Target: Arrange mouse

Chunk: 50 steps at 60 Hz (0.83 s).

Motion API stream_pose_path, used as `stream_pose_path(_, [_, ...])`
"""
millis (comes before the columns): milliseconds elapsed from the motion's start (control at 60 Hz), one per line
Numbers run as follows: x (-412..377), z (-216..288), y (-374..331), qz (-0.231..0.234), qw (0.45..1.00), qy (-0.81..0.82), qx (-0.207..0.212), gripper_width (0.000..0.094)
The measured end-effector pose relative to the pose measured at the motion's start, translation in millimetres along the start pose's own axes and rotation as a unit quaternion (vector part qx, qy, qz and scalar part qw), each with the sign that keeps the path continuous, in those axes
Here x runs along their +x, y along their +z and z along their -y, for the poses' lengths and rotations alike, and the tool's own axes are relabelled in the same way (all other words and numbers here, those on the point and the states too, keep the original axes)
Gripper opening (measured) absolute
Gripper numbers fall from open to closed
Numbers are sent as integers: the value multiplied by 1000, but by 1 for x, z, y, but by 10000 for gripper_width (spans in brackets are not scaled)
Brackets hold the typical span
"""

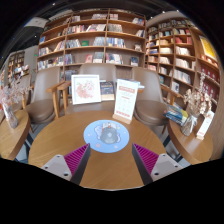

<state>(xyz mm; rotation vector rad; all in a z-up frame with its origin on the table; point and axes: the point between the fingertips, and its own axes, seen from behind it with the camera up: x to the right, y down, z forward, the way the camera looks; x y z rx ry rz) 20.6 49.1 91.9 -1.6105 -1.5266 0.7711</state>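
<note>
A pale, glossy mouse (108, 131) lies in the middle of a round light-blue mouse mat (106, 136) on a round wooden table (60, 135). My gripper (112, 160) is held low over the table's near side, fingers spread wide apart, with nothing between them. The magenta pads (75, 158) flank bare wood. The mat and mouse sit just ahead of the fingertips, centred between the two fingers.
Beyond the mat stand a framed picture (86, 89) and a white sign card (126, 101). Chairs (43, 101) ring the table. Bookshelves (95, 40) fill the back wall. Small items stand at the table's right rim (192, 118).
</note>
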Motion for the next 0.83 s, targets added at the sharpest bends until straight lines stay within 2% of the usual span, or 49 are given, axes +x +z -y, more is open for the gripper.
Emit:
stream_pose_path(200, [1, -29, -131, -3, 1000, -3, 26, 853])
stream_pose_path(333, [-1, -51, -188, 5, 999, 13, 34, 853])
stream_pose_path(500, [8, -72, -219, 4, 999, 14, 30, 853])
stream_pose_path(700, [10, -76, -230, -1, 999, -1, 43, 855])
stream_pose_path(833, [2, -77, -234, 13, 999, -6, 45, 855])
